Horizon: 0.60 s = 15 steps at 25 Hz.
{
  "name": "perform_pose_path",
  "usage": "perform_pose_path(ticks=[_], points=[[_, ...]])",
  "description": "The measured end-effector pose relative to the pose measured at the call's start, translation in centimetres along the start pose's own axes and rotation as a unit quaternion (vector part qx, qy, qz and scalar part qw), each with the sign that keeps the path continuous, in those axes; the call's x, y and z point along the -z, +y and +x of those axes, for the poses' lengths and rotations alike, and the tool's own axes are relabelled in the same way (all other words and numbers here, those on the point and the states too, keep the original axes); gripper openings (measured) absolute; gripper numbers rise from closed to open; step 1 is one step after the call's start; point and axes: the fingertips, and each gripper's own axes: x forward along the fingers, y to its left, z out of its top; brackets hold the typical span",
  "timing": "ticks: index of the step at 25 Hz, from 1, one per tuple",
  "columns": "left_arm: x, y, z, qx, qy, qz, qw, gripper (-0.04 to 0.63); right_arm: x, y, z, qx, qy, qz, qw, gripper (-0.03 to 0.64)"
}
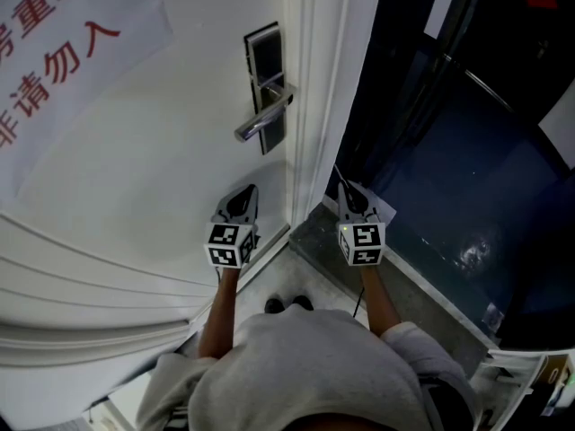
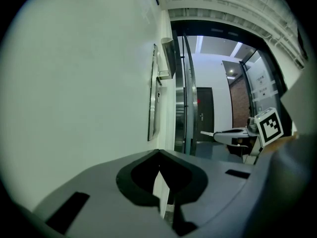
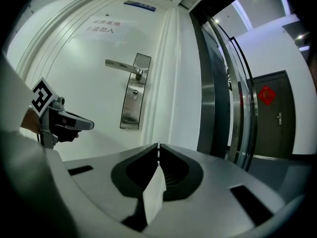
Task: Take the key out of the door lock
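The white door [image 1: 162, 151] carries a silver lock plate [image 1: 266, 88] with a lever handle [image 1: 265, 115]. The right gripper view shows the plate [image 3: 132, 90] face on, the lever [image 3: 123, 65] and a round keyhole cylinder [image 3: 133, 94] below it. A key is too small to make out there. My left gripper [image 1: 243, 194] hangs below the handle, shut and empty, close to the door face. My right gripper [image 1: 347, 189] is by the door's edge, shut, holding nothing. From the left gripper view [image 2: 158, 152] the plate [image 2: 153, 98] appears edge on.
A paper notice with red characters [image 1: 63, 43] is stuck on the door at upper left. The door frame [image 1: 314, 106] stands right of the lock. Beyond it are dark glass panels with metal rails [image 1: 449, 106]. The person's feet [image 1: 287, 304] stand on the floor.
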Motion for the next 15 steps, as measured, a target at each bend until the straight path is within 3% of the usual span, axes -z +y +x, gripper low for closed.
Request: perform_pose_path(ticks=[15], points=[[0.29, 0.08, 0.54, 0.003, 0.003, -0.003, 1.0, 0.017, -0.25, 0.21, 0.93, -0.004, 0.008, -0.003, 1.0, 0.031]])
